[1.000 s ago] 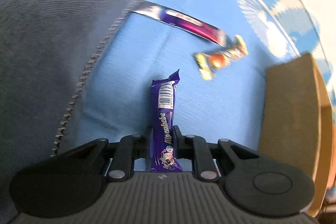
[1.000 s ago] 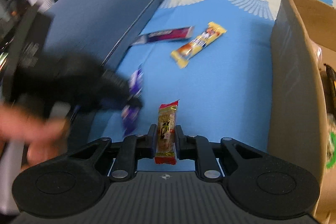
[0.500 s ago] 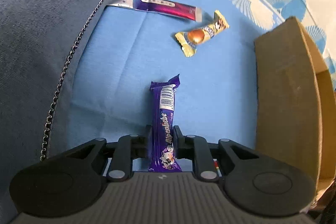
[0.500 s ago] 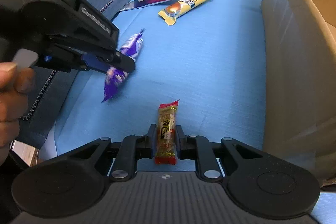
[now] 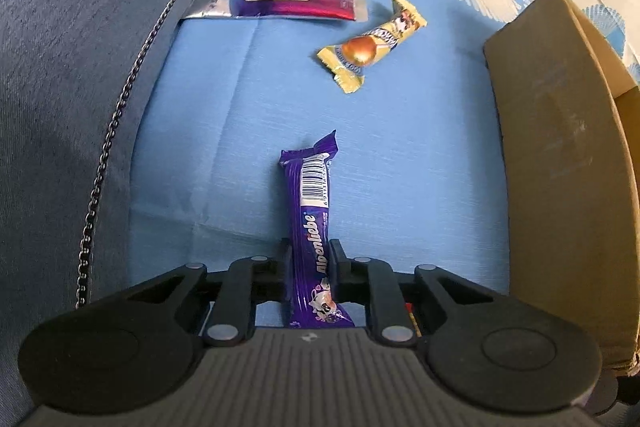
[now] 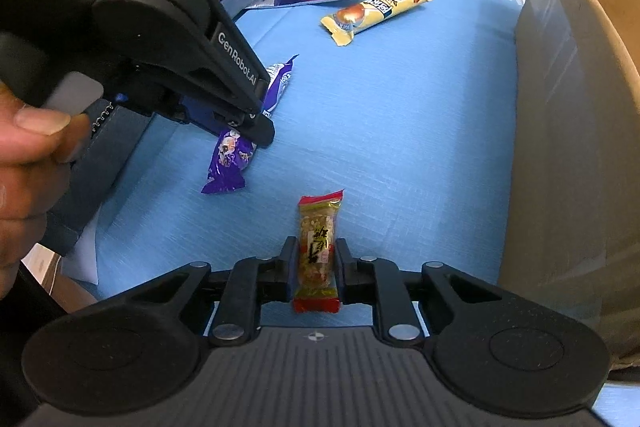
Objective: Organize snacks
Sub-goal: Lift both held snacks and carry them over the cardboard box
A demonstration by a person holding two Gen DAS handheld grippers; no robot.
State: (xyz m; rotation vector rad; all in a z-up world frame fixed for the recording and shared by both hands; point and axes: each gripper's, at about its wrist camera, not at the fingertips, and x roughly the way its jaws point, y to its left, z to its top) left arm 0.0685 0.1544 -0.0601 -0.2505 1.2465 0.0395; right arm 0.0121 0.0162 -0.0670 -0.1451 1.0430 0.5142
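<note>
Cataloguing left to right across the blue patterned sheet (image 5: 400, 155):

1. Grey-blue cushion (image 5: 72, 67), zip chain along its edge, bordering the sheet on the left.
2. Left gripper (image 6: 256, 119), held in a person's hand (image 6: 28, 147); jaws clamped on a purple Alpenliebe bar (image 5: 310, 227), gripped near its lower end, barcode end pointing away. From the right wrist view the bar hangs clear above the sheet.
3. Silver-and-magenta stick sachet (image 5: 280, 5), flat on the sheet, its left end touching the cushion edge.
4. Yellow wrapped snack bar (image 5: 370, 45), lying at an angle just beside the sachet's right end, loose.
5. Right gripper (image 6: 314, 263); jaws clamped on a clear-wrapped cereal bar with red ends (image 6: 318, 247), held upright between the pads.
6. Cardboard box (image 5: 560, 167), standing at the right edge of the sheet, well apart from the two loose items. Contents cannot be seen from either view; only outer wall and rim show.

Risks, judged:
- Both grips sit low on slick wrappers; a quick swing toward the box could let a bar slide out.
- The box wall looks tall; a carry that is too low could catch a bar on the rim.
- Both grippers heading for one opening could collide.
- Sachet may slip under the cushion edge if nudged.
</note>
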